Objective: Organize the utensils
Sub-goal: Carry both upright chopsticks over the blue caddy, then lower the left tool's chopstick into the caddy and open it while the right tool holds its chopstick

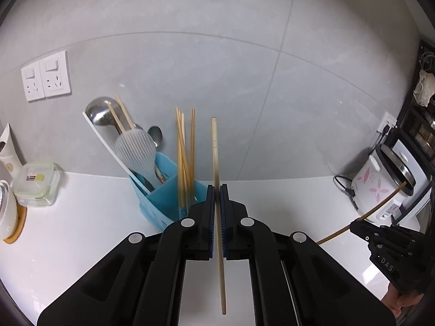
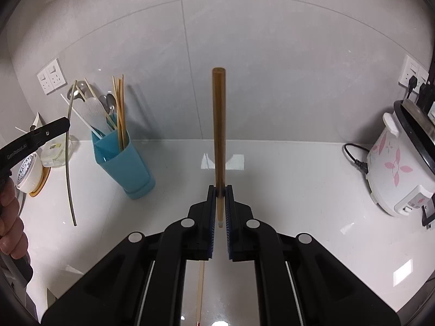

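Note:
My left gripper [image 1: 217, 190] is shut on a pale chopstick [image 1: 216, 152], held upright just right of the blue utensil holder [image 1: 168, 203]. The holder contains several chopsticks [image 1: 185, 157], a ladle [image 1: 99, 112], spoons and a white rice paddle [image 1: 136, 149]. My right gripper [image 2: 220, 190] is shut on a brown chopstick [image 2: 219, 125], held upright above the white counter [image 2: 285, 190], well right of the holder [image 2: 127, 163]. The left gripper [image 2: 64, 125] and its chopstick [image 2: 68, 163] show at the left of the right wrist view. The right gripper [image 1: 353, 224] shows at the right of the left wrist view.
A rice cooker [image 2: 399, 168] with a black cord stands at the right against the wall. A lidded glass container [image 1: 36, 184] and a white cup on a coaster [image 1: 5, 214] stand left of the holder. Wall sockets [image 1: 46, 80] are above them.

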The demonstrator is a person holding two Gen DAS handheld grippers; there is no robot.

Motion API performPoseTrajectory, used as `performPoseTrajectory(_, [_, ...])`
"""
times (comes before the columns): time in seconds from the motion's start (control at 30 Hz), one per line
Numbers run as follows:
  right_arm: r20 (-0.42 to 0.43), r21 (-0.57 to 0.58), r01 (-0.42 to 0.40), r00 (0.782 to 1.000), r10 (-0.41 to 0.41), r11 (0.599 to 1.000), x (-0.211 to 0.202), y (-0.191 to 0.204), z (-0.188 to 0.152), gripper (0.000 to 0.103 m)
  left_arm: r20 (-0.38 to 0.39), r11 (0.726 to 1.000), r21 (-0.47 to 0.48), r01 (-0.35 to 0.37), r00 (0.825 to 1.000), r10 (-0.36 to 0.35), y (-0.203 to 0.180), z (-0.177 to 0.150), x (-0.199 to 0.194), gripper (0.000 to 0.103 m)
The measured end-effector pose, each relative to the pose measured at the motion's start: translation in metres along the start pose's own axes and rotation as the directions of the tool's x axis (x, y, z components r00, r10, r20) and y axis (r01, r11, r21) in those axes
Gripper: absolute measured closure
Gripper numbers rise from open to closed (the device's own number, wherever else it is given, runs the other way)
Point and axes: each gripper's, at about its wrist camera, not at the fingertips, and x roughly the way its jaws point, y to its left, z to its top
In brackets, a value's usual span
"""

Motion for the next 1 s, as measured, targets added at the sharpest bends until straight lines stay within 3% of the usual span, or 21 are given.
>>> performPoseTrajectory(0.43, [0.015, -0.028, -0.021, 1.0, 0.022, 0.999, -0.005, 0.008, 0.011, 0.097, 0.135, 0.998, 0.014, -0.053, 0.99, 0.051, 0.013, 0.057, -0.003, 0.1])
performPoseTrajectory(0.8, [-0.001, -0.026, -0.026, 1.0, 0.026, 0.999, -0.002, 0.008, 0.01, 0.097, 0.246, 0.996, 0.055, -0.068, 0.968, 0.052, 0.012, 0.066, 0.035, 0.1])
performPoseTrajectory(0.9, [-0.007, -0.024, -0.027, 1.0, 0.027, 0.999, 0.001, 0.007, 0.008, 0.097, 0.244, 0.995, 0.066, -0.074, 0.968, 0.056, 0.012, 0.059, 0.051, 0.1])
performPoseTrajectory(1.0, [-0.016, -0.017, -0.03, 0.999, 0.03, 0.999, 0.003, 0.007, 0.007, 0.097, 0.195, 0.995, 0.057, -0.085, 0.978, 0.073, 0.017, 0.048, 0.072, 0.1])
